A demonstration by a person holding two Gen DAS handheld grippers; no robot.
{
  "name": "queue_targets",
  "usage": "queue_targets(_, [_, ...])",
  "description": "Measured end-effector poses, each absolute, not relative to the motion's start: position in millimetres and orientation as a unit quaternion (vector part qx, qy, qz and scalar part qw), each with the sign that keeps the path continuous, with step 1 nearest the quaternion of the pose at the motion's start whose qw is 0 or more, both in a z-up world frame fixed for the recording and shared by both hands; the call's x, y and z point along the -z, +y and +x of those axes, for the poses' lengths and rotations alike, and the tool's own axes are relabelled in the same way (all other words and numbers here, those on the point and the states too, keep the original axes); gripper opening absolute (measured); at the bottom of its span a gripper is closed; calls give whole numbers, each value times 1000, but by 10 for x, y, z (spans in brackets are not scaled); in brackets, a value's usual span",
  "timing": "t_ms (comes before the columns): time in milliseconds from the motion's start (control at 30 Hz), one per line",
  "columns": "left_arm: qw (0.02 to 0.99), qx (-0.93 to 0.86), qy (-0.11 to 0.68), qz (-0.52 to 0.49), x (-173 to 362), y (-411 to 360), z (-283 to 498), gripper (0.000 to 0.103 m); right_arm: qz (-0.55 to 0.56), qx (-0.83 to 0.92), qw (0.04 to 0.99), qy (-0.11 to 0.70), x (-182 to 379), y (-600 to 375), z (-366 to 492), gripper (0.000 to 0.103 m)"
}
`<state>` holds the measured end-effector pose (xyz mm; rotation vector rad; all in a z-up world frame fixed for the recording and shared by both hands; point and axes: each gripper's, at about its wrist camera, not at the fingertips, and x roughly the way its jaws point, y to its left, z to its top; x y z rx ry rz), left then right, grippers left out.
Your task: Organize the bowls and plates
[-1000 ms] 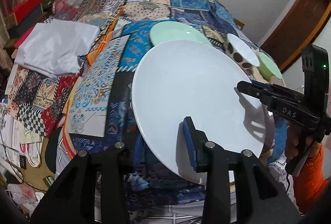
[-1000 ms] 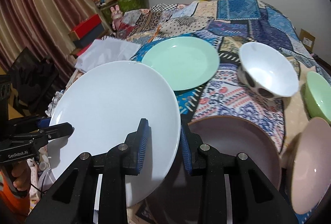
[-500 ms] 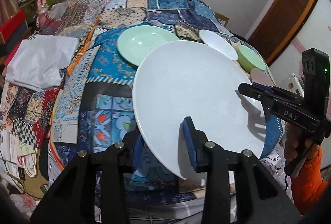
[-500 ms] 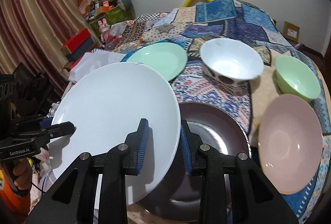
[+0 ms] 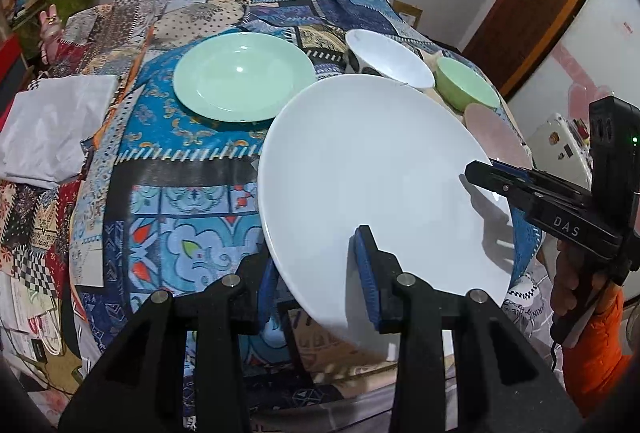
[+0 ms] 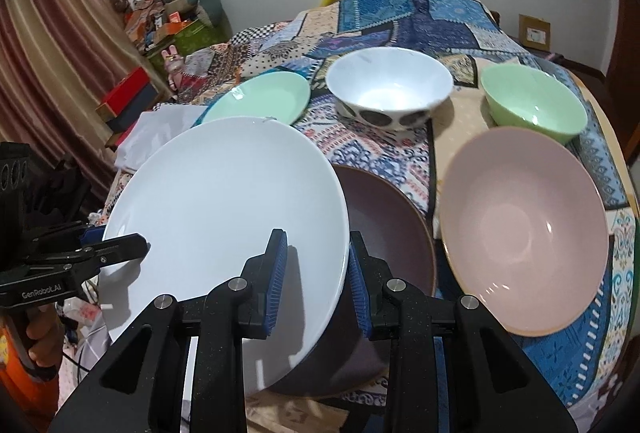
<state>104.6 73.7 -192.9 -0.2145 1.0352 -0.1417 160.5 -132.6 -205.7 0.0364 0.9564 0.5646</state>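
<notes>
A large white plate hangs tilted above the table, gripped at two sides of its rim. My left gripper is shut on its near edge, and in the right wrist view it clamps the plate's left rim. My right gripper is shut on the plate's right rim, and in the left wrist view it reaches in from the right. A dark brown plate lies partly under the white one. Beyond it stand a pale green plate, a white spotted bowl, a green bowl and a pink bowl.
A patchwork cloth covers the table. A folded white cloth lies at its left edge, with boxes and clutter beyond. A hand with an orange sleeve holds the right gripper. A brown door stands at far right.
Both grippers have carried the white plate to the right across the table. The brown plate and the pink bowl have come into fuller view beside it.
</notes>
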Motion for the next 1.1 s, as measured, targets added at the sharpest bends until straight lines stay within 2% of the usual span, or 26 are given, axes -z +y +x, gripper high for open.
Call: queue_targets(1100, [829, 78, 547, -80, 2399, 330, 1496, 37, 50, -232, 838, 492, 2400, -1692, 1675, 28])
